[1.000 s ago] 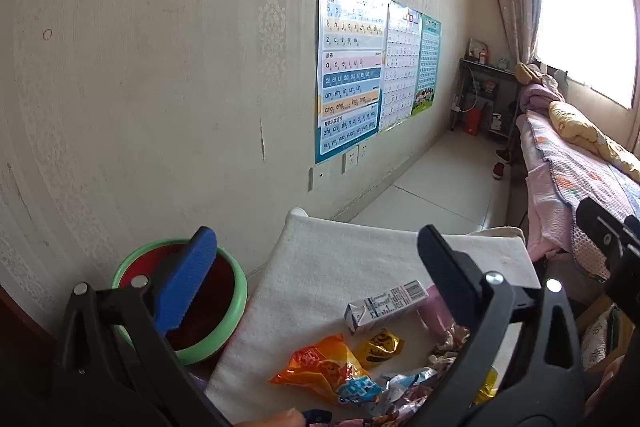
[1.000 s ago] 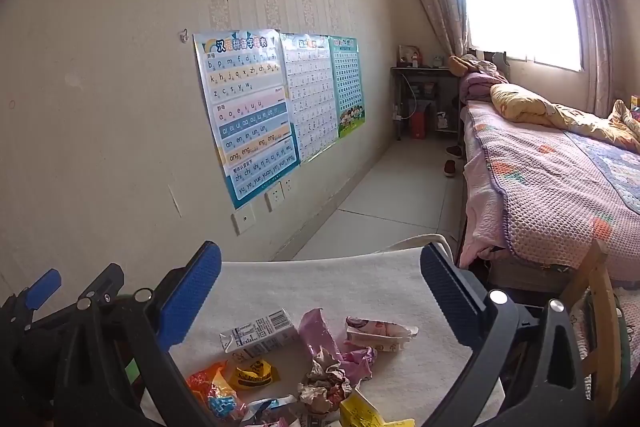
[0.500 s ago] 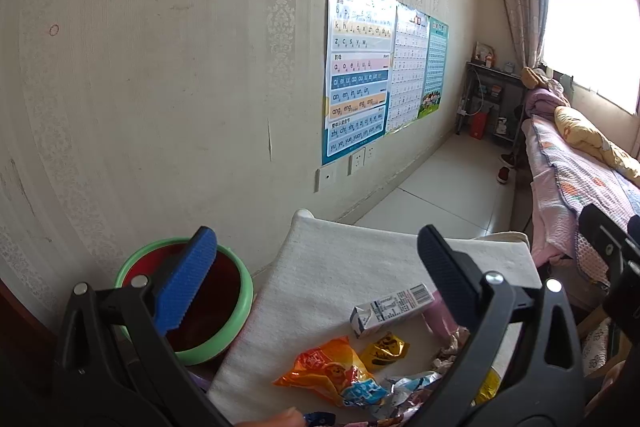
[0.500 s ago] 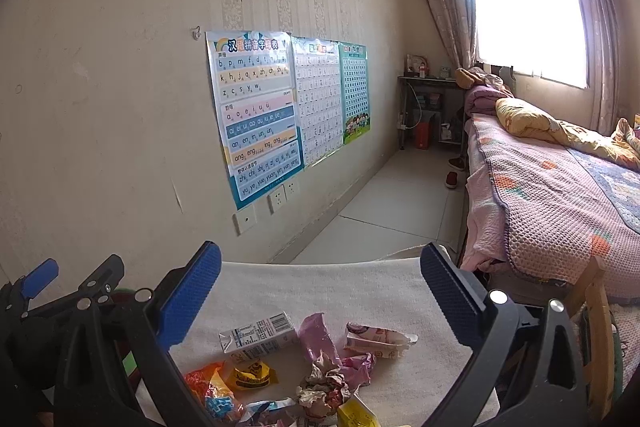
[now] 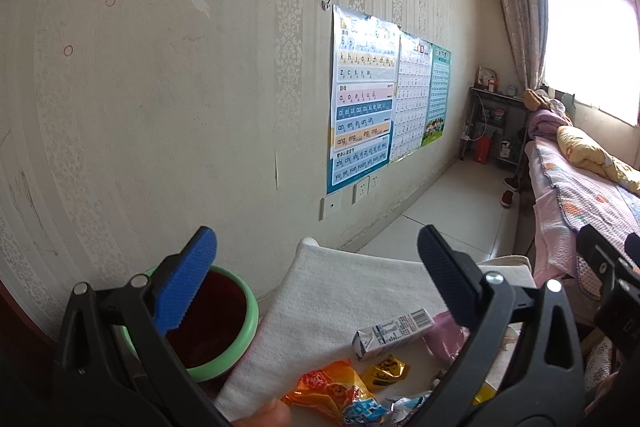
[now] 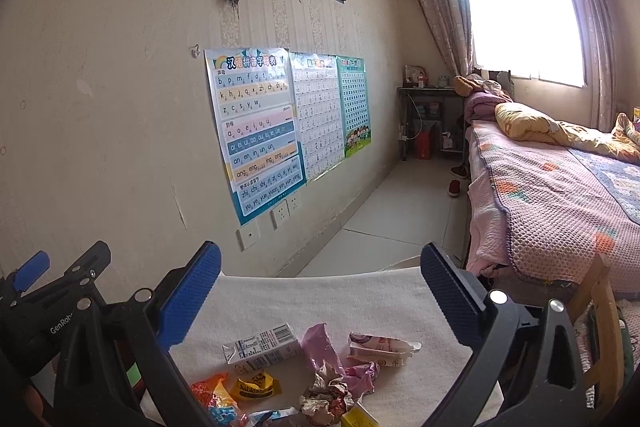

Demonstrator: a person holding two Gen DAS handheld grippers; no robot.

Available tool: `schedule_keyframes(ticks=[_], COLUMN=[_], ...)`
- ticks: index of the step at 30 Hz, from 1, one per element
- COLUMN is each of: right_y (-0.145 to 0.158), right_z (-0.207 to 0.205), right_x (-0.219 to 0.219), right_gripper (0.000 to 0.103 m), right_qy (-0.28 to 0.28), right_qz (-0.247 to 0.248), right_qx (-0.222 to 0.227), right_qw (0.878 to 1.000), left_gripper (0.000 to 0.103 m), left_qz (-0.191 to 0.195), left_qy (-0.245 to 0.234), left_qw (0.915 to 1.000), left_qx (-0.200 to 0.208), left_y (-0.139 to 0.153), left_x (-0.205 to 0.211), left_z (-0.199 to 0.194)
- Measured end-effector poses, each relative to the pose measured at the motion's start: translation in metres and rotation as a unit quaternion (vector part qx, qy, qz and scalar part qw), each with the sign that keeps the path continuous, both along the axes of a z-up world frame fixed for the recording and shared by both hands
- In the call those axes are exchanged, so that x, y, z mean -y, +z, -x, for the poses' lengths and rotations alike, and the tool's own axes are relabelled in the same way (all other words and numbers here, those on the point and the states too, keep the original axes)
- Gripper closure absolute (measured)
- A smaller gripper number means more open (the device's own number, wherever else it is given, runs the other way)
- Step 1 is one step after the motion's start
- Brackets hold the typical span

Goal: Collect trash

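Trash lies on a white cloth-covered table [image 5: 352,291] [image 6: 360,291]: a small white carton [image 5: 392,333] [image 6: 262,347], an orange snack bag [image 5: 332,391] [image 6: 212,397], a yellow wrapper [image 5: 386,375] [image 6: 256,387], pink wrappers [image 6: 320,347], a crumpled ball [image 6: 326,393] and a torn pink-white pack [image 6: 382,349]. A green-rimmed bin [image 5: 216,319] with a dark red inside stands left of the table. My left gripper [image 5: 316,279] is open and empty above the table's near left. My right gripper [image 6: 320,291] is open and empty above the trash.
A wall with posters [image 5: 362,99] runs along the left. A bed [image 6: 560,195] with a pink cover stands at the right, with a wooden chair back [image 6: 600,307] by the table. Tiled floor [image 6: 400,211] lies beyond the table.
Both grippers have tilted upward a little, so the trash and the bin sit lower in both views. Both stay open and empty.
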State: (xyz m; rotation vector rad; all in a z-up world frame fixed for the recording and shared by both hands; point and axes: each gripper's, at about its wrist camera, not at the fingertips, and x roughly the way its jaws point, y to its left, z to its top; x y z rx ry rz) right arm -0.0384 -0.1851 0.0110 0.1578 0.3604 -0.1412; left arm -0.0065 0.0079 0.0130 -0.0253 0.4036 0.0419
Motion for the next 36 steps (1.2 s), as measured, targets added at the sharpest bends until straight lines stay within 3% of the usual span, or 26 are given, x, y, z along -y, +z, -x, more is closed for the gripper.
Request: schedule_keyframes(ticks=[8, 36], right_y=[0.002, -0.008], right_z=[0.011, 0.010], right_x=[-0.004, -0.007], right_gripper=[0.007, 0.007], right_qy=[-0.004, -0.025], right_qz=[0.011, 0.021], right_qx=[0.029, 0.017], right_qw=[1.000, 0.999], left_gripper=[0.005, 0.005], left_qz=[-0.012, -0.012], left_qy=[0.000, 0.005], left_qw=[0.9998, 0.9996], left_qx=[-0.014, -0.025], left_y=[0.000, -0.002], left_x=[0.002, -0.002], left_z=[0.000, -0.003])
